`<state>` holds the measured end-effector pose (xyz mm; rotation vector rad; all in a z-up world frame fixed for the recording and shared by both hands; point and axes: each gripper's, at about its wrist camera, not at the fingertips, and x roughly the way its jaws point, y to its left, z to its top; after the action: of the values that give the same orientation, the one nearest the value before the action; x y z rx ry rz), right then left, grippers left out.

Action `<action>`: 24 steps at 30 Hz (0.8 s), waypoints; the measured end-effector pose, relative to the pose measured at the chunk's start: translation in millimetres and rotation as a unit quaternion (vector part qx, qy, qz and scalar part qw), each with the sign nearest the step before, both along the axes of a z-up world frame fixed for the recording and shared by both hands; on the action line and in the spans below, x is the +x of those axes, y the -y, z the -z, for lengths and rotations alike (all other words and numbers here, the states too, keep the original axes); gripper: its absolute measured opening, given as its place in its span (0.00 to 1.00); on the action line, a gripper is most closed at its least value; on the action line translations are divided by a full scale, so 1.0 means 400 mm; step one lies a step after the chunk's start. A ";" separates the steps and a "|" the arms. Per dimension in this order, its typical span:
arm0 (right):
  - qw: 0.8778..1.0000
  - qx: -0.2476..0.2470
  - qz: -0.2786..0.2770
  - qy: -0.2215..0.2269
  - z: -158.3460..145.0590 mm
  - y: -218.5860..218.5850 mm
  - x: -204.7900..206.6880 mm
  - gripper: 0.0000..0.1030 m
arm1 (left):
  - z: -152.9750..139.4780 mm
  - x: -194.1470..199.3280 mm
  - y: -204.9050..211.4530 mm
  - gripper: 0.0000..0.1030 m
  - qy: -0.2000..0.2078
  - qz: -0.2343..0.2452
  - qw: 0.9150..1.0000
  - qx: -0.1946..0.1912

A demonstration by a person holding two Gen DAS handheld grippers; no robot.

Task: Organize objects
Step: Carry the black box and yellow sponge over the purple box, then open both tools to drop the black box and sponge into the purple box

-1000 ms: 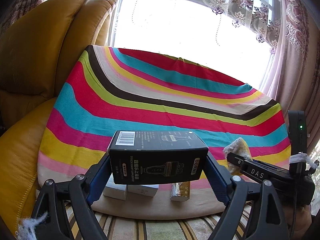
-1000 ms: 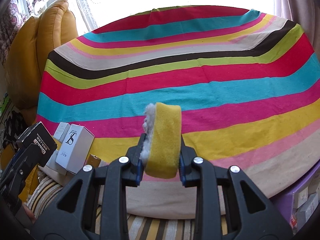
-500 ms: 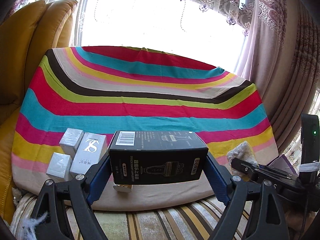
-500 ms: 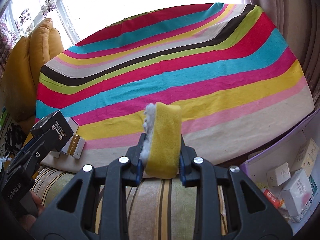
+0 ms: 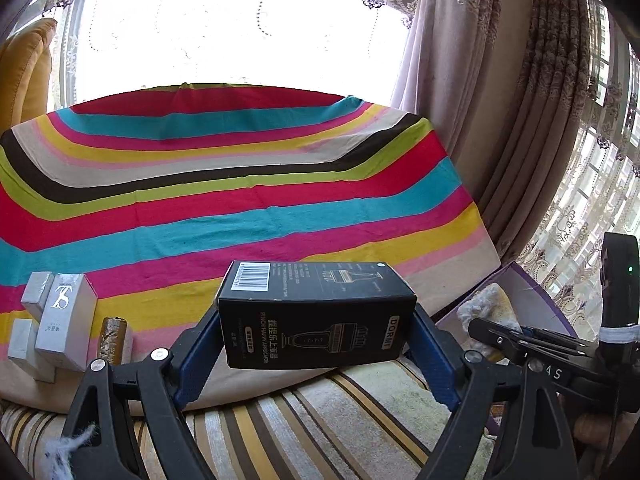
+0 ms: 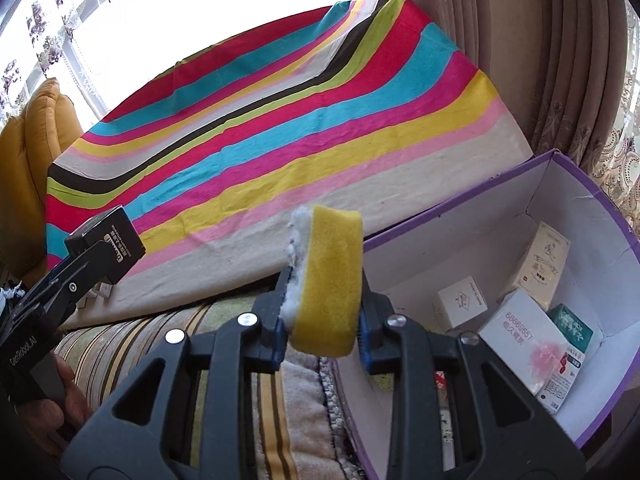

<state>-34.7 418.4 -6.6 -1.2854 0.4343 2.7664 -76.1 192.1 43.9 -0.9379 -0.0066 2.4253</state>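
Observation:
My left gripper [image 5: 316, 344] is shut on a black box [image 5: 316, 316] with a barcode and white print, held above the near edge of the striped cloth [image 5: 240, 200]. The same black box [image 6: 108, 236] shows at the left of the right wrist view. My right gripper [image 6: 322, 320] is shut on a yellow sponge [image 6: 326, 280] with a white fluffy side, held on edge over the near left rim of a purple-edged cardboard box [image 6: 580, 184]. That sponge [image 5: 486, 306] and the purple box [image 5: 532, 300] appear at the right of the left wrist view.
Several small white boxes [image 5: 64, 316] and a gold-wrapped item [image 5: 113, 338] stand on the cloth's near left corner. The purple box holds several cartons [image 6: 528, 344]. A striped cushion [image 5: 320, 420] lies below both grippers. Curtains [image 5: 540, 120] hang at the right, a yellow armchair [image 6: 24, 160] at the left.
Both grippers have swung to the right along the cloth's near edge, each keeping its hold. The purple box with cartons has come into full view under the sponge.

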 end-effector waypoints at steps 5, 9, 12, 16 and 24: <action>0.999 0.015 0.033 0.012 0.011 -0.078 0.043 0.31 | -0.004 0.017 -0.076 0.85 0.002 0.040 0.999 -0.006; 0.998 0.032 0.054 0.021 0.021 -0.123 0.071 0.31 | -0.006 0.038 -0.139 0.85 -0.002 0.074 0.997 -0.013; 0.996 0.049 0.068 0.028 0.025 -0.149 0.084 0.31 | -0.005 0.053 -0.185 0.85 -0.004 0.101 0.995 -0.021; 0.994 0.064 0.089 0.029 0.023 -0.180 0.098 0.31 | -0.005 0.069 -0.238 0.85 -0.004 0.136 0.990 -0.024; 0.991 0.069 0.111 0.024 0.006 -0.216 0.114 0.50 | -0.013 0.120 -0.334 0.95 -0.025 0.219 0.975 -0.026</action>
<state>10.8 504.8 -9.0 -1.1911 0.3530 2.5284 -28.3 325.6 49.2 -0.8016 0.2558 2.0443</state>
